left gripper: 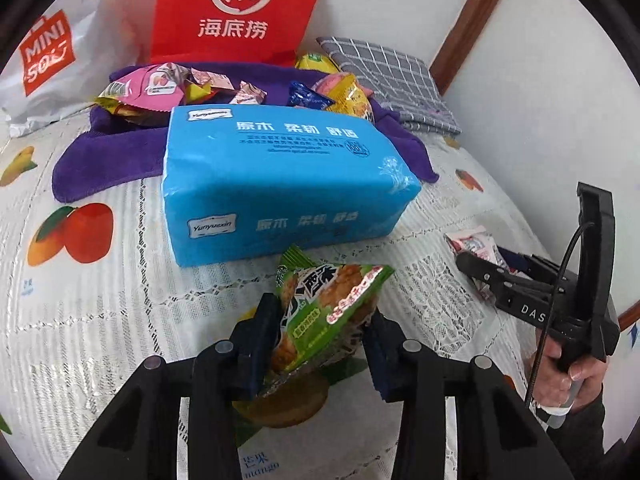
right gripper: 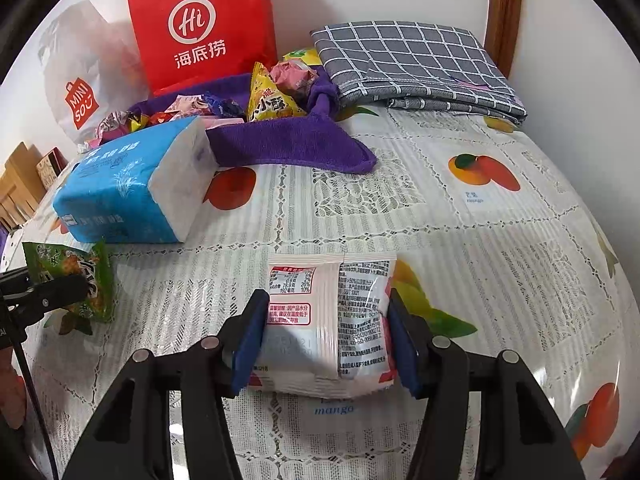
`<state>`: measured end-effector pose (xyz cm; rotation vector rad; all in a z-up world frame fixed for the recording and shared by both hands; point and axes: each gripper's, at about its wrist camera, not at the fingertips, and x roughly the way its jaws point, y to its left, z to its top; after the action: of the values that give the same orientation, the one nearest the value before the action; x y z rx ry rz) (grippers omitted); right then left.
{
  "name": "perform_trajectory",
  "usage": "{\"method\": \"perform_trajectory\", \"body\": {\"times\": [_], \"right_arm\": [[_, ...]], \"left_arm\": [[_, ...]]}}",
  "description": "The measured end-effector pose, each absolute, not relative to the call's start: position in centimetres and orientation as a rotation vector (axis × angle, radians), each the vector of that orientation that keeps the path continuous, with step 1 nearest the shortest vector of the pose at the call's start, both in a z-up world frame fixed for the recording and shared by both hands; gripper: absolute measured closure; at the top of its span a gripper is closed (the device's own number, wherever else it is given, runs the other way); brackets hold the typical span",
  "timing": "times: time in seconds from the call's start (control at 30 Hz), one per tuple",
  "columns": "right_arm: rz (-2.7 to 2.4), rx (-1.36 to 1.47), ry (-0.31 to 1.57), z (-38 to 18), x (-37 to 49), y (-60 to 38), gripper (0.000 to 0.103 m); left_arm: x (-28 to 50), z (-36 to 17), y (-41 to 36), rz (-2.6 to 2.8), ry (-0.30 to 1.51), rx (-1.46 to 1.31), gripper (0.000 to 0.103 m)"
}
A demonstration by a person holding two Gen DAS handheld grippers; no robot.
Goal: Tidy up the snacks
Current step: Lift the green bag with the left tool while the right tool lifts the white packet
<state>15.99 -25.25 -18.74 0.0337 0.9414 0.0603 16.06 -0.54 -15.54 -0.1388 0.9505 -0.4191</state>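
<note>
Left wrist view: left hand-held gripper (left gripper: pixel 324 340) clamps green snack packet (left gripper: pixel 326 304), just above the counter (left gripper: pixel 100 312). Right hand-held gripper (right gripper: pixel 326 344) clamps white snack packet (right gripper: pixel 332 312). Both likely light, crinkly, crushable; grip the edges gently.

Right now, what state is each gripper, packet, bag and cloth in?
left gripper: shut on green snack packet, lifted off the table.
right gripper: shut on white snack packet, printed back up.
blue tissue pack: sealed, lying flat.
purple towel: spread out, loose snacks piled on it.
red paper bag: upright.
checked cloth: folded.
</note>
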Motion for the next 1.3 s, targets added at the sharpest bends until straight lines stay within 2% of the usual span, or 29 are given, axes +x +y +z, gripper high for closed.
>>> {"method": "perform_trajectory", "body": {"times": [0.6, 1.3], "right_arm": [[0.06, 0.02, 0.943, -18.77, 16.06, -24.94, 0.044], [0.055, 0.031, 0.94, -18.74, 16.03, -25.08, 0.048]], "left_arm": [[15.93, -15.9, -0.4, -0.414, 0.918, -0.17, 0.063], [15.59, -15.38, -0.81, -0.376, 0.915, -0.148, 0.066]]}}
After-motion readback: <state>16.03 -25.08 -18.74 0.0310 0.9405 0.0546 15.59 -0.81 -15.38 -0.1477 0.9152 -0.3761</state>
